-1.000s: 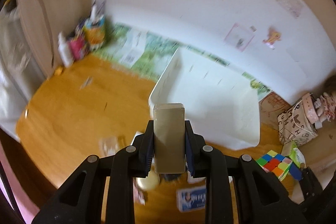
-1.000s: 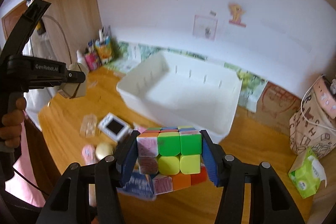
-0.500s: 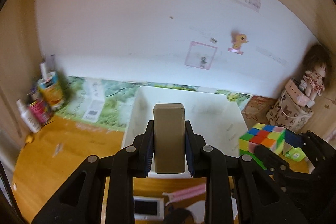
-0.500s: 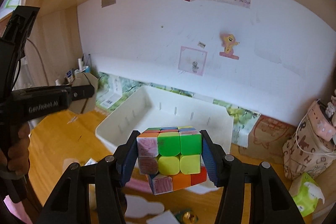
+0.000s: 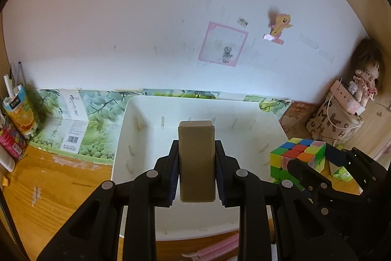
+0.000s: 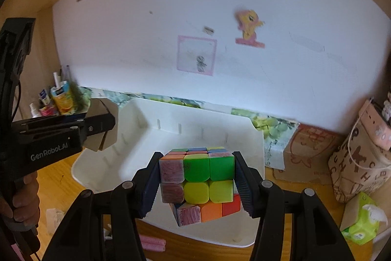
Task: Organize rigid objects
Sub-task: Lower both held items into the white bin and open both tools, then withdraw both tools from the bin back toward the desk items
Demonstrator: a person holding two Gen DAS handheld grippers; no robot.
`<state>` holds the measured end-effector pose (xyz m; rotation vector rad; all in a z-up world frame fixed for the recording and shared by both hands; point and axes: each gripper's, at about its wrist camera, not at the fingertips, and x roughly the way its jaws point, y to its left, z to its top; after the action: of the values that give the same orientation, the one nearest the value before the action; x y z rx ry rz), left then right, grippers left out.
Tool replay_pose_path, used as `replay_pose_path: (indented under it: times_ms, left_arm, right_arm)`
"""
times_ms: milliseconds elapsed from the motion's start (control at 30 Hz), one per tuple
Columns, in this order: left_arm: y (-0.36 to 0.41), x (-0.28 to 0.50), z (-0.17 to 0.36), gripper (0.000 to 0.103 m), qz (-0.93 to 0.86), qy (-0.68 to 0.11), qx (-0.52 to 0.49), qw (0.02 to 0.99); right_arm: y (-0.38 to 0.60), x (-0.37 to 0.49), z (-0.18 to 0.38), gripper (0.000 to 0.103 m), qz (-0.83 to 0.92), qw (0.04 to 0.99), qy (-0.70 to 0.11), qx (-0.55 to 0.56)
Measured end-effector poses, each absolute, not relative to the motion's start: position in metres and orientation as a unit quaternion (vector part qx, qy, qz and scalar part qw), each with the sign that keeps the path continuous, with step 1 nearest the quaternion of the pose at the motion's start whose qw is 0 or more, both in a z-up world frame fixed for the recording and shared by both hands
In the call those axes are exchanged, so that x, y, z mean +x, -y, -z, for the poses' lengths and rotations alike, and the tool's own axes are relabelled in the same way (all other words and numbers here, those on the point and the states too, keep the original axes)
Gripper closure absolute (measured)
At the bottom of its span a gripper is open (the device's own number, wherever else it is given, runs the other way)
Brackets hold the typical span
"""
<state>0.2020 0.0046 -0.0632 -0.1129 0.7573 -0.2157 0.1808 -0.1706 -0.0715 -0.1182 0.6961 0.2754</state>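
My left gripper (image 5: 196,158) is shut on a tan rectangular block (image 5: 196,160) and holds it over the white bin (image 5: 136,104). My right gripper (image 6: 196,177) is shut on a colourful puzzle cube (image 6: 198,182), its bottom layer twisted, above the near part of the same white bin (image 6: 254,129). In the left wrist view the cube (image 5: 297,158) hangs at the bin's right edge. In the right wrist view the left gripper (image 6: 102,129) with its block (image 6: 107,109) is over the bin's left rim.
The bin stands on a wooden desk (image 5: 56,190) against a white wall. A juice carton (image 5: 20,111) and bottles stand at far left. A patterned bag (image 6: 359,160), a doll (image 5: 366,80) and a green tissue pack (image 6: 361,224) are at right. A pink item (image 6: 152,243) lies before the bin.
Both grippers have swung from the desk's front toward the bin and risen over it, each still holding its object. The bin now fills the view centre.
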Motion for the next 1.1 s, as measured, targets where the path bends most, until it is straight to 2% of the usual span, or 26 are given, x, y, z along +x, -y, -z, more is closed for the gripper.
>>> replay_pose_path:
  times_ms: [67,133,200,267,333,400,533,633,1100]
  left_arm:
    - [-0.006,0.206,0.065,0.073,0.106,-0.371,-0.058,0.921]
    - [-0.005,0.209,0.065,0.063,0.103,-0.37,-0.055,0.922]
    - [-0.005,0.211,0.064,0.058,0.105,-0.363,-0.054,0.924]
    - [-0.004,0.211,0.062,0.047,0.107,-0.358,-0.053,0.926]
    - [-0.004,0.211,0.058,0.035,0.108,-0.351,-0.054,0.929]
    - [-0.005,0.21,0.054,0.034,0.109,-0.346,-0.053,0.93]
    - [-0.009,0.205,0.041,0.033,0.103,-0.334,-0.047,0.936]
    - [-0.014,0.197,0.031,0.028,0.105,-0.323,-0.049,0.939]
    - [-0.03,0.142,-0.018,0.024,0.105,-0.264,-0.054,0.957]
  right_arm:
    - [0.171,0.185,0.076,0.046,-0.129,0.928,-0.346,-0.054]
    - [0.171,0.189,0.079,0.046,-0.125,0.926,-0.352,-0.049]
    - [0.17,0.191,0.08,0.046,-0.124,0.924,-0.359,-0.043]
    - [0.168,0.192,0.081,0.046,-0.124,0.923,-0.363,-0.042]
    - [0.168,0.189,0.075,0.042,-0.121,0.929,-0.348,-0.045]
    - [0.168,0.187,0.069,0.03,-0.12,0.933,-0.336,-0.044]
    - [0.168,0.18,0.055,0.029,-0.114,0.937,-0.327,-0.049]
    - [0.169,0.172,0.043,0.023,-0.106,0.941,-0.316,-0.048]
    - [0.174,0.11,-0.005,0.021,-0.077,0.96,-0.267,-0.039]
